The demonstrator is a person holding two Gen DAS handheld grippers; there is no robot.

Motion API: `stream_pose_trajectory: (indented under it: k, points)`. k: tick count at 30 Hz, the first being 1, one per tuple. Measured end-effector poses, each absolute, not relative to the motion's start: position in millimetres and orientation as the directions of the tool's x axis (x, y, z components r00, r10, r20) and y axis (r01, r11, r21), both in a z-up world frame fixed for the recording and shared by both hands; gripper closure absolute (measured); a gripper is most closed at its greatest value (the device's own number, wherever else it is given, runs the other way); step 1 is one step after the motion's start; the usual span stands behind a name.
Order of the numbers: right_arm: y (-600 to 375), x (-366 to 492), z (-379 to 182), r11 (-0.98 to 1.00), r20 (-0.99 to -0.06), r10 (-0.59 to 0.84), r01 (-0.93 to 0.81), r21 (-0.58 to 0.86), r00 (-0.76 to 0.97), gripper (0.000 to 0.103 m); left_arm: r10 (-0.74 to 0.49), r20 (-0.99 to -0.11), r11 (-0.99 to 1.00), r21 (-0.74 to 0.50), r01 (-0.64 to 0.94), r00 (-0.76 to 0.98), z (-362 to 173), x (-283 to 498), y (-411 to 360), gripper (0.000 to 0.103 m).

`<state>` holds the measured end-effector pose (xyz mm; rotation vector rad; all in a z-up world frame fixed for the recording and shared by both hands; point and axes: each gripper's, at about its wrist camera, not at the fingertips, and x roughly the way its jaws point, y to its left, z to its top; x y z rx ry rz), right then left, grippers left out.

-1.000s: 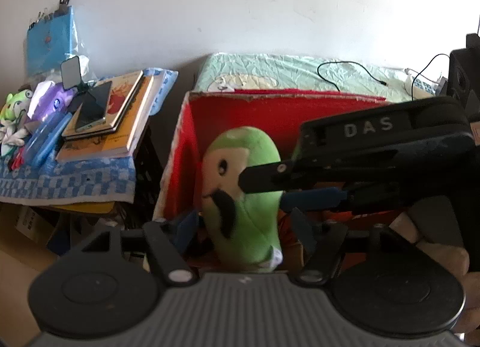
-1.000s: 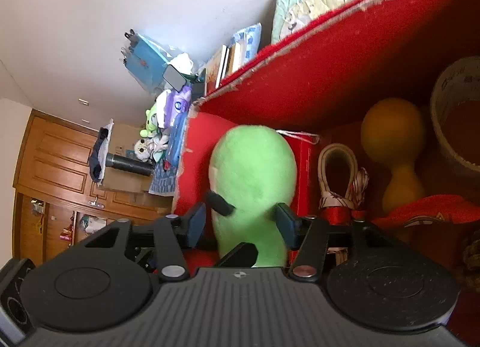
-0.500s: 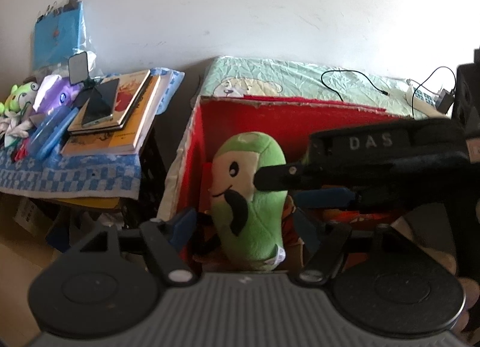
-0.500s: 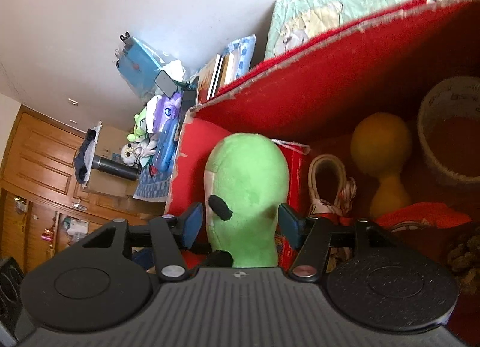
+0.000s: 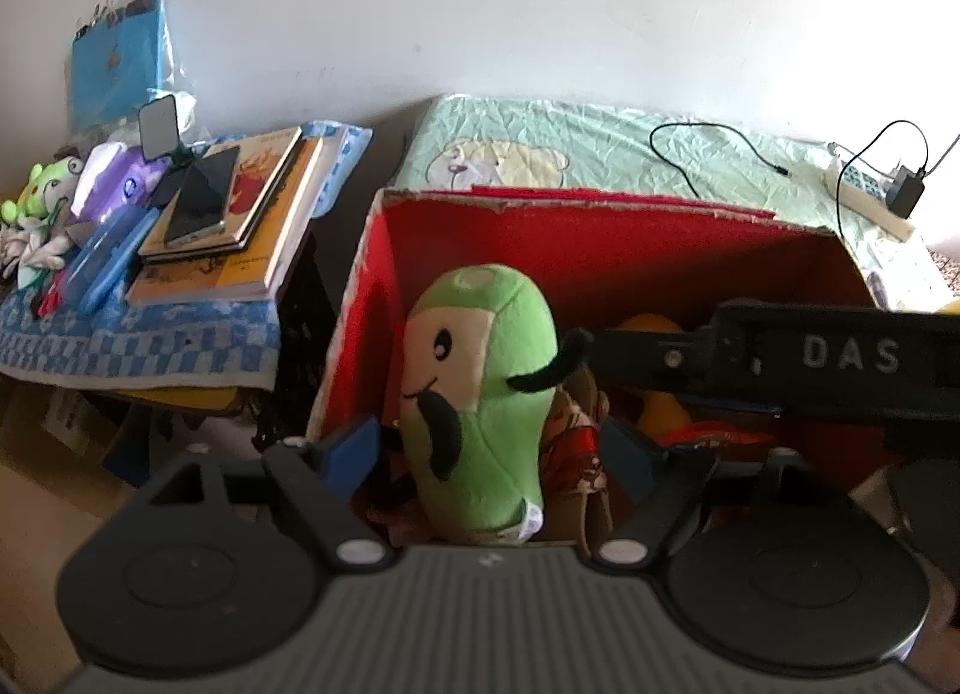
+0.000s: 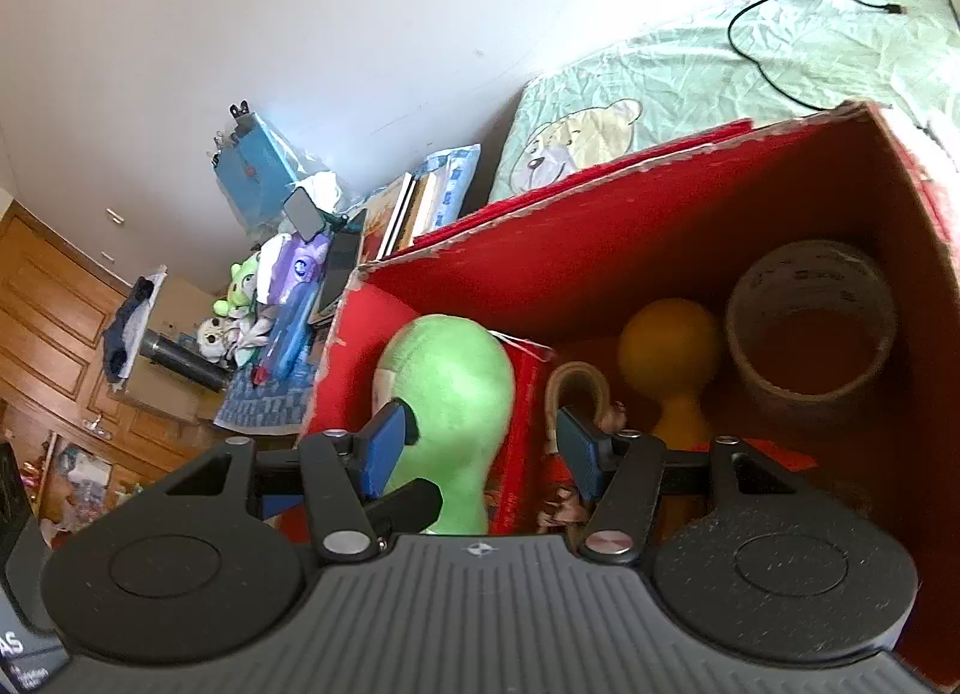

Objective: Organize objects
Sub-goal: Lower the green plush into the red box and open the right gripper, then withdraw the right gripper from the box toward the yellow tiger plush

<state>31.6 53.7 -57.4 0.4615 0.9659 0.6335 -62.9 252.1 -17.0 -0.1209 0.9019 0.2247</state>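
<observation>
Red box beside the bed, green plush upright inside between both jaws.
Plush's base hidden; left gripper and right gripper jaws wide, gripping nothing.

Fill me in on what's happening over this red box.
A person holds a gripper in each hand over an open red box. A green plush toy stands upright inside it near the left wall, between the spread fingers of both the left gripper and the right gripper; neither is closed on it. Also in the box are a roll of tape and a yellow bulb-shaped object.
</observation>
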Motion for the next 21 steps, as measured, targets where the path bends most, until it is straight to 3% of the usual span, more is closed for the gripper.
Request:
stream_pose_trajectory:
  k: [21]
  points:
    - [20.4, -0.6, -52.6, 0.796, -0.616, 0.594, -0.267, 0.543, 0.518, 0.043, 0.234, -0.791, 0.965, 0.12, -0.232, 0.565, -19.6, -58.8, 214.0, 0.017]
